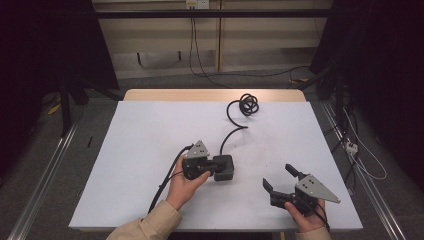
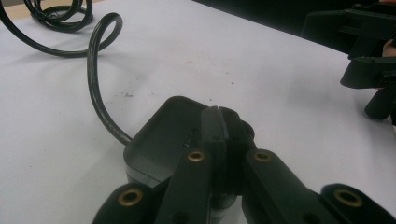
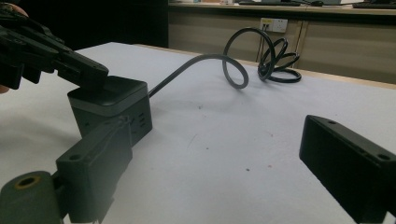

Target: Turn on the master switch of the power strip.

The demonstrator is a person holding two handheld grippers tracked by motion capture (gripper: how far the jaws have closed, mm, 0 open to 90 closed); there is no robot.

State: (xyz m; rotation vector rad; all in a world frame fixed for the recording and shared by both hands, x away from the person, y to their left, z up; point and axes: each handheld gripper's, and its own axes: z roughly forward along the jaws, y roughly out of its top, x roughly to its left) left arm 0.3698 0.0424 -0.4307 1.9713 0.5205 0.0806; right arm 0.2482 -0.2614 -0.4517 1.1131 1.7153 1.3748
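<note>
Left claw hides power cube near side; cord coil cropped

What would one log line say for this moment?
left hand-held gripper: shut, over power cube | right hand-held gripper: open, apart | cord: coiled behind

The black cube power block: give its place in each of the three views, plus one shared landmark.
High view: the power block sits centre, under the left gripper.
Left gripper view: low centre, beneath the closed jaws.
Right gripper view: left of centre.
Shared landmark: the coiled black cable running from the block toward the far edge.
</note>
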